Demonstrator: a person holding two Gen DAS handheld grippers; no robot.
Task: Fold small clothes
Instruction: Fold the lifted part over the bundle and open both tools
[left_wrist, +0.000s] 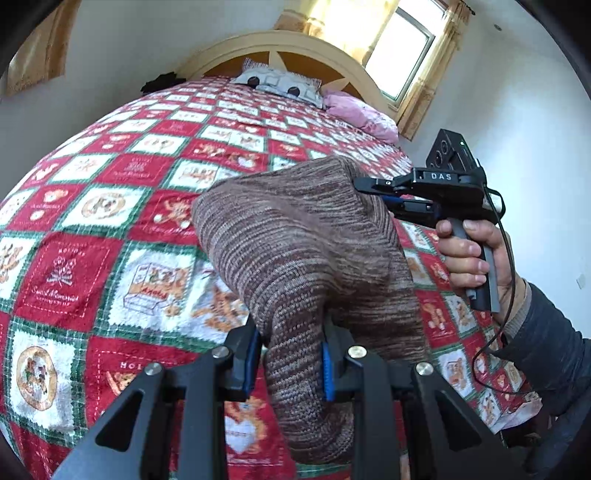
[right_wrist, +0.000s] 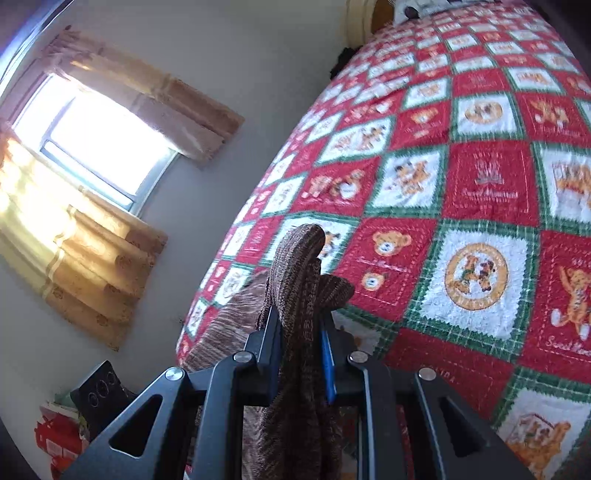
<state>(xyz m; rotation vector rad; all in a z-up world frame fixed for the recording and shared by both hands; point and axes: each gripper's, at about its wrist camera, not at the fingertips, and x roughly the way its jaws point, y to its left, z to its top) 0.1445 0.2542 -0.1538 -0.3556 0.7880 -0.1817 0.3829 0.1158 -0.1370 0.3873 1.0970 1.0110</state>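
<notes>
A brown striped knit garment (left_wrist: 295, 236) hangs lifted above the bed, stretched between both grippers. My left gripper (left_wrist: 291, 362) is shut on its near edge, with the fabric bunched between the blue pads. My right gripper (left_wrist: 373, 192) shows in the left wrist view at the right, shut on the far corner of the knit. In the right wrist view my right gripper (right_wrist: 301, 354) pinches a fold of the knit garment (right_wrist: 299, 273), which sticks up past the fingertips and drapes down below. The left gripper's body (right_wrist: 99, 395) shows at the lower left.
A red, white and green patchwork quilt (left_wrist: 110, 229) covers the bed (right_wrist: 480, 184). A grey patterned pillow (left_wrist: 280, 83) and a pink pillow (left_wrist: 358, 110) lie by the wooden headboard (left_wrist: 295, 44). Curtained windows (right_wrist: 96, 140) are in the walls.
</notes>
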